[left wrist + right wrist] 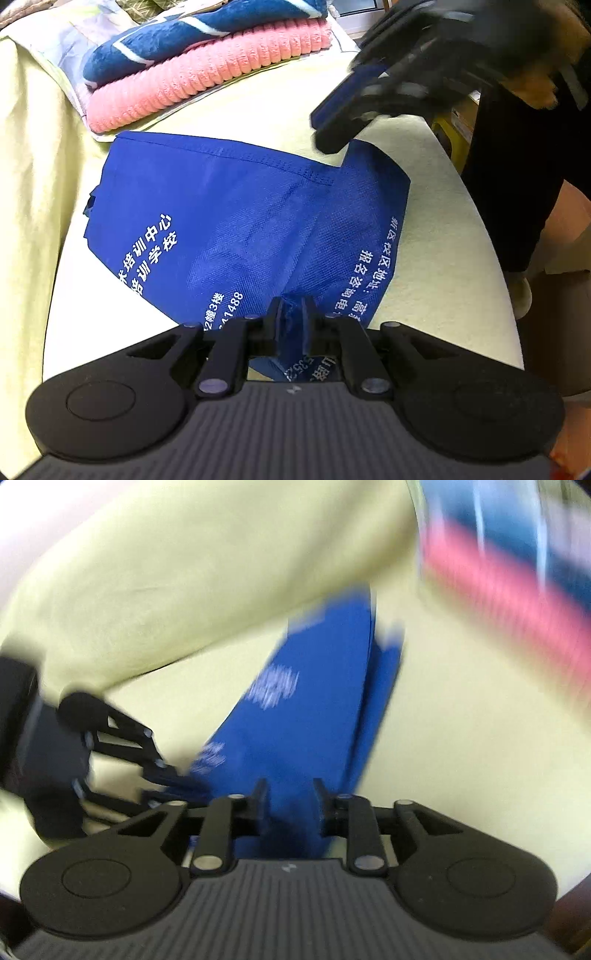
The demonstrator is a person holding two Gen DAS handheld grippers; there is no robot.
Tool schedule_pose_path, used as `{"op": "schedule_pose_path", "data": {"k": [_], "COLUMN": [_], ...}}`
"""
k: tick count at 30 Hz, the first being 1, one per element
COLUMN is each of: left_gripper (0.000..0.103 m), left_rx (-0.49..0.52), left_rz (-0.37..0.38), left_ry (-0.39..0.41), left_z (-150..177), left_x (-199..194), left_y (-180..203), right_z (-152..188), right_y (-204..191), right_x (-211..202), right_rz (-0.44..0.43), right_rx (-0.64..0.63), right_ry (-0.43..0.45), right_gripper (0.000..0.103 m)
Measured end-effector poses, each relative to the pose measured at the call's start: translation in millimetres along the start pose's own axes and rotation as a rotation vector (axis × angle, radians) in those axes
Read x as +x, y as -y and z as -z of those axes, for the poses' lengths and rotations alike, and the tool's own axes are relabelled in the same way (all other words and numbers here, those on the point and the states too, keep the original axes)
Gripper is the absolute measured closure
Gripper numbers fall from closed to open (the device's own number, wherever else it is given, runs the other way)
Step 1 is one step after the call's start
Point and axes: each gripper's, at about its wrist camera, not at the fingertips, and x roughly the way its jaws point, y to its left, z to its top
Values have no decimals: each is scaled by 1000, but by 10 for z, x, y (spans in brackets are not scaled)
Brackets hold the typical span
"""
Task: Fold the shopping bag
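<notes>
A blue bag (pixel 236 229) with white printed lettering lies across the middle of the frame on a pale yellow-green tabletop (pixel 436 236). At the bottom centre, the left gripper (pixel 291 321) has its jaws closed on a pinched fold of the bag's near edge. In the upper right, the right gripper (pixel 343 122), motion-blurred, hangs above the bag's far right corner with blue fabric between its jaws; its exact grip is hard to make out. In the upper left, a blue towel (pixel 177 40) with white lines sits on a folded pink ribbed towel (pixel 207 77), both just beyond the bag's far edge. Dark clothing (pixel 517 166) fills the right edge.
</notes>
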Motion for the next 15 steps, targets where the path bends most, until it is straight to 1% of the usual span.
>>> {"op": "schedule_pose_path", "data": {"k": [1, 2, 3, 5, 6, 7, 8, 10, 12, 13, 14, 15], "left_gripper": [96, 96, 96, 96, 96, 96, 96, 96, 92, 84, 80, 80], "left_rx": [-3, -6, -11, -18, -23, -31, -32, 4, 108, 169, 229, 278], "left_rz": [-1, -2, -5, -20, -28, -33, -43, -76, -141, -177, -205, -218], "left_ry": [-1, -1, -2, -2, 0, 5, 11, 23, 31, 39, 51, 62], "left_z": [0, 2, 4, 17, 30, 44, 51, 52, 54, 64, 85, 116], "left_x": [-4, -15, -25, -36, -44, -50, -58, -90, -164, -217, -281, -347], "left_y": [2, 8, 16, 31, 35, 35, 47, 114, 255, 336, 418, 489], "right_z": [48, 126, 208, 341, 380, 410, 428, 396, 310, 276, 256, 293], "right_y": [-128, -249, -366, -453, -455, -418, -344, -230, -196, -189, -178, -155], "right_x": [-97, -120, -132, -23, 39, 95, 202, 288, 295, 298, 309, 358], "right_rz": [32, 26, 22, 52, 73, 82, 79, 35, 13, 3, -5, -9], "right_rx": [-116, -198, -273, -330, -340, -311, -262, -184, -175, -172, -167, -159], "right_ry": [56, 76, 92, 75, 66, 68, 36, 32, 3, -7, -15, -16], "right_gripper": [95, 97, 103, 103, 103, 103, 103, 103, 103, 103, 103, 103]}}
